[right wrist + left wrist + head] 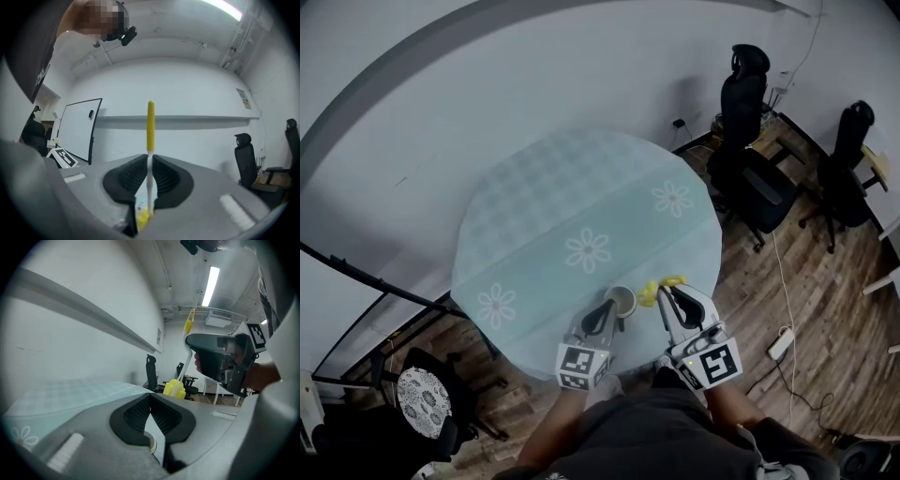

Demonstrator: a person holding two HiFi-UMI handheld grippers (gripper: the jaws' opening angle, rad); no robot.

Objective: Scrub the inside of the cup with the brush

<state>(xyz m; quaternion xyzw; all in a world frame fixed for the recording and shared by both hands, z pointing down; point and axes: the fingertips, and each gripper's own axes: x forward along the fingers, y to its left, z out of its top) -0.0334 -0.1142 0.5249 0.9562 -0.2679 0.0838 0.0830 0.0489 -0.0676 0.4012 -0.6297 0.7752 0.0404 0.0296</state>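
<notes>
Cup (622, 300) and brush (649, 293) held, near table (562, 187) edge.
Your left gripper (612, 307) pinches cup rim, right gripper (665, 294) clamps brush stem beside it; office chairs (748, 141) far right.

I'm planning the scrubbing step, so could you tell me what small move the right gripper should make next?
Probably shift the brush left over the cup and lower it in: the left gripper grips the rim, while the right gripper holds the brush head beside it.
</notes>
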